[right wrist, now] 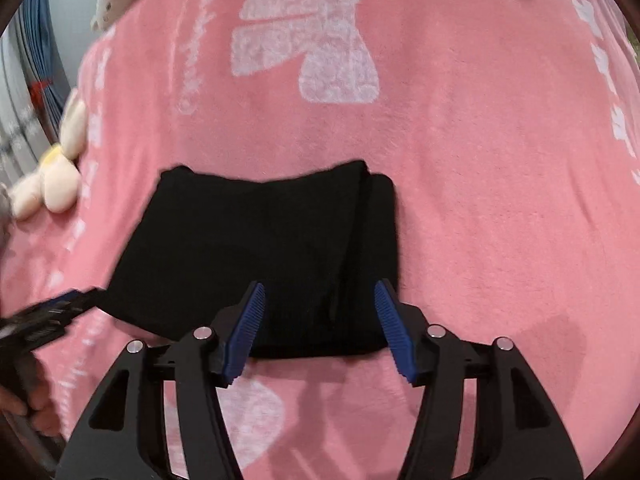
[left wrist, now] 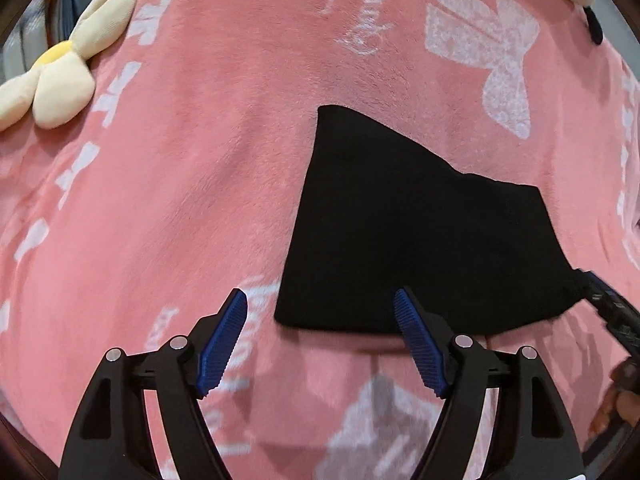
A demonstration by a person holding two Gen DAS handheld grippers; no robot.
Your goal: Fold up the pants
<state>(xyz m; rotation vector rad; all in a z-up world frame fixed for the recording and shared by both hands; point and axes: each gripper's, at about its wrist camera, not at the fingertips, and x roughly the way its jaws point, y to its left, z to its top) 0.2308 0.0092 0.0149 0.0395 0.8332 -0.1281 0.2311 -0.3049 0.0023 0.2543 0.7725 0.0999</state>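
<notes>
Folded black pants (right wrist: 256,256) on pink blanket (right wrist: 480,200), both jaws apart

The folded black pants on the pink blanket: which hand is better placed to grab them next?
The right gripper, probably. Its open jaws straddle the near edge of the folded black pants, while the left gripper straddles only the corner, mostly over pink blanket.

- Your pants (right wrist: 256,256) are matt black cloth, soft and finely knitted.
- The blanket (left wrist: 200,168) beneath is fleecy pink plush.
- Your left gripper (left wrist: 320,336) has matt black plastic arms, ribbed blue pads (left wrist: 222,344) and shiny metal pins.
</notes>
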